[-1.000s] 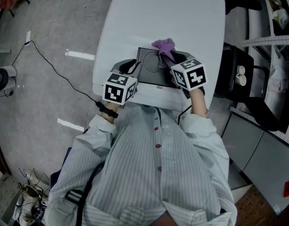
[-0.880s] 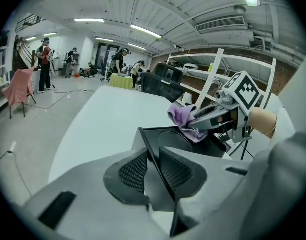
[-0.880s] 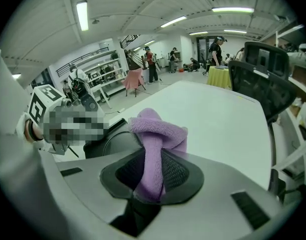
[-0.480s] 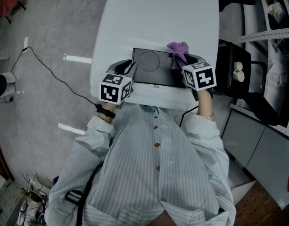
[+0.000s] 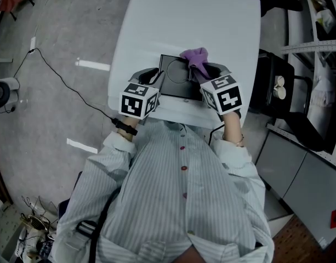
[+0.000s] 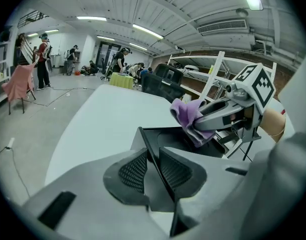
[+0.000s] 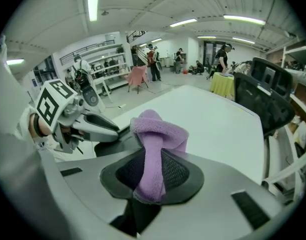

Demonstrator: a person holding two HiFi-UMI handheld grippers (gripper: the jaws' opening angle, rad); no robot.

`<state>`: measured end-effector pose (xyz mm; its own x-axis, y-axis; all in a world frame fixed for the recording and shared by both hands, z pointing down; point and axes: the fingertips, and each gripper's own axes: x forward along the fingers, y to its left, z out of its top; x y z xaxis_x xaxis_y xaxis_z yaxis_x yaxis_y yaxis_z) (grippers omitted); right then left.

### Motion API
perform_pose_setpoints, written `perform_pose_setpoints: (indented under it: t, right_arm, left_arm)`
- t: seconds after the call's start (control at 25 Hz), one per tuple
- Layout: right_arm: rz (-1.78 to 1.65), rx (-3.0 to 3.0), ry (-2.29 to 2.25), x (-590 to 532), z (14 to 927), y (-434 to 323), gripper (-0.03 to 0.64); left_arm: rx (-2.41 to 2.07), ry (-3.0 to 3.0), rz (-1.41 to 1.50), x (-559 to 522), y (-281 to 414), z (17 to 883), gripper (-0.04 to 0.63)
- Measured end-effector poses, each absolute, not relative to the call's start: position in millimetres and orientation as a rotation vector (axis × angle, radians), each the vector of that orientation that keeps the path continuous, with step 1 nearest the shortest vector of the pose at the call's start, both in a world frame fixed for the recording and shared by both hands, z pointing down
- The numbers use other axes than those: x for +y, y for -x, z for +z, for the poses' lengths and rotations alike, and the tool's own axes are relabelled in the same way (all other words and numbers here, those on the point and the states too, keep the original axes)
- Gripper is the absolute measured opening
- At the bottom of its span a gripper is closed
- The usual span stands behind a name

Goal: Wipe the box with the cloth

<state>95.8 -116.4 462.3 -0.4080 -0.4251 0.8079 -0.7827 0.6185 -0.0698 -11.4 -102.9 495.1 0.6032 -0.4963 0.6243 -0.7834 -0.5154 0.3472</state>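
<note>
Head view: black box (image 5: 176, 81) at near edge of white bench (image 5: 211, 15), its left wall clamped in left tool (image 5: 155, 76); purple cloth (image 5: 194, 56) pinched in right tool (image 5: 203, 70) over box's right half. Brace box firmly; drag cloth flat, overlapping strokes.

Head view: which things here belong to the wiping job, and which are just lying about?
In the job:
black box, its edge clamped by the left gripper
purple cloth, held in the right gripper
white table under the box

Lying about:
floor cable
tape strips on the floor
black chair beside the table
</note>
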Motion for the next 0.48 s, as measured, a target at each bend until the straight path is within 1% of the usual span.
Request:
perform_pose_setpoints:
  t: [0.24, 0.36, 0.48]
  right_arm:
    - [0.57, -2.196, -0.749, -113, 457, -19, 0.084]
    - [0.546, -2.166, -0.663, -114, 469, -2, 0.084]
    - [0.526, -2.12, -0.648, -114, 483, -2, 0.081]
  left_arm:
    - [-1.0, -2.208, 0.599, -101, 10, 495, 0.061]
    - [-1.0, -2.207, 0.595, -103, 10, 495, 0.061]
    - [-1.0, -2.211, 0.582, -102, 10, 495, 0.061]
